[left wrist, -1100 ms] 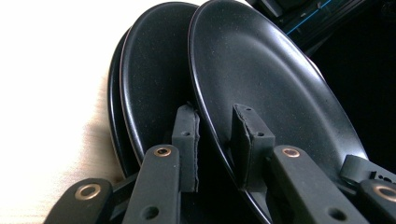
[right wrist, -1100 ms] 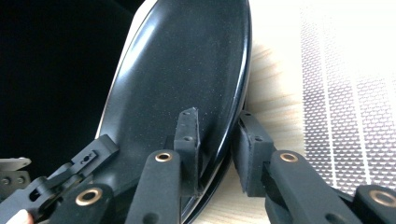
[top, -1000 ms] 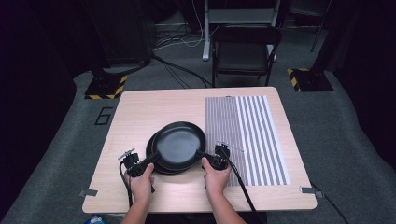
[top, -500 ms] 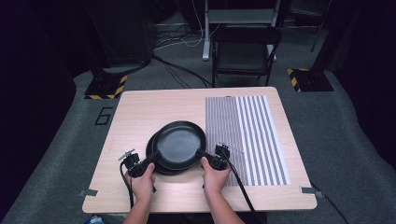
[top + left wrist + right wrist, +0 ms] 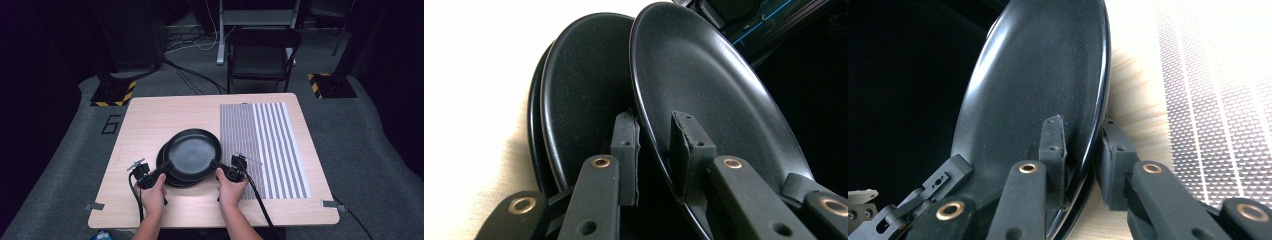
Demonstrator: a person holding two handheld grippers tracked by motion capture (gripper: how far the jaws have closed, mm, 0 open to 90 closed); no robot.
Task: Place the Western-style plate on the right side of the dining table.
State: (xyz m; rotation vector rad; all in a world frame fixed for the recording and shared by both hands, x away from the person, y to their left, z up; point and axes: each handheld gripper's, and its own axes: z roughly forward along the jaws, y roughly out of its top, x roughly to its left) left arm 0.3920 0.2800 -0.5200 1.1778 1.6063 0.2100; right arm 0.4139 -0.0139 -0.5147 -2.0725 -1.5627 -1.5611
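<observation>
A short stack of black plates (image 5: 165, 175) lies on the wooden table (image 5: 150, 120) near its front edge. The top plate (image 5: 192, 150) sits tilted and shifted to the back right of the others. My left gripper (image 5: 167, 166) grips its left rim, and in the left gripper view that gripper (image 5: 651, 135) has its jaws astride the rim of the top plate (image 5: 704, 85), with a lower plate (image 5: 579, 90) beside it. My right gripper (image 5: 214, 164) holds the opposite rim. In the right gripper view its pads (image 5: 1080, 140) pinch the plate edge (image 5: 1038, 75).
A grey striped mat (image 5: 265, 145) covers the right part of the table, just right of the plates, and appears again in the right gripper view (image 5: 1218, 100). A dark chair (image 5: 262, 55) stands beyond the far edge. Cables trail from both grippers over the front edge.
</observation>
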